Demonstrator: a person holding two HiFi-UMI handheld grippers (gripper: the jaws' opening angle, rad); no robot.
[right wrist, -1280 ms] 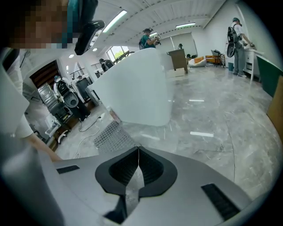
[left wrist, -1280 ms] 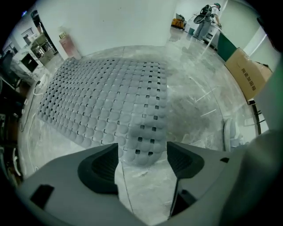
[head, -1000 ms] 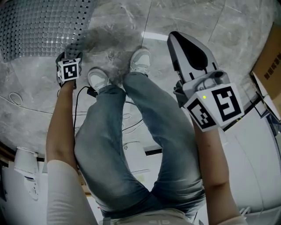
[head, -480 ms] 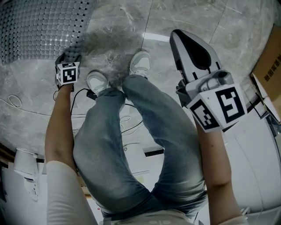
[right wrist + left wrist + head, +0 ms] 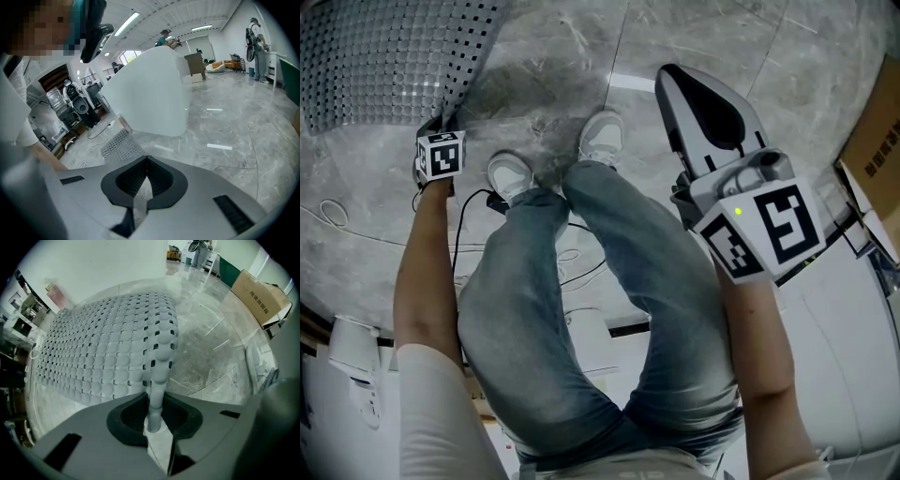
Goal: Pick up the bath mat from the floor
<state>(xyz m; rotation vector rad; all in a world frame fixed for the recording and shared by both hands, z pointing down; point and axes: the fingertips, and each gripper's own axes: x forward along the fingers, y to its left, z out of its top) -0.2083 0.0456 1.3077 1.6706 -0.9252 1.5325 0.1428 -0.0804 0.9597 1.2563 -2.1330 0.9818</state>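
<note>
In the head view, the bath mat (image 5: pixel 384 56) lay on the marble floor (image 5: pixel 797 56) at the far left. Its near right corner met your left gripper (image 5: pixel 439 139) just left of your left shoe (image 5: pixel 508 172). Your left arm (image 5: pixel 427 262) reached straight down, with that gripper pointing at the floor. Your right gripper (image 5: pixel 675 82) hung well apart from the mat, on the right. Your right forearm (image 5: pixel 755 347) was raised and the gripper slanted down toward the far floor.

In the left gripper view, the mat (image 5: pixel 108 348) spread away to the far left, its bumps and holes plain. Its right edge rose in a fold that ran down between the jaws. They had just been closing and were clamped on that edge, with bare floor on the right.

In the right gripper view, the jaws were together at their tips with nothing between them. The mat (image 5: pixel 121 145) showed only as a small patch on the floor beyond and left of the tips. A big white rounded shell (image 5: pixel 150 93) stood behind it.
</note>
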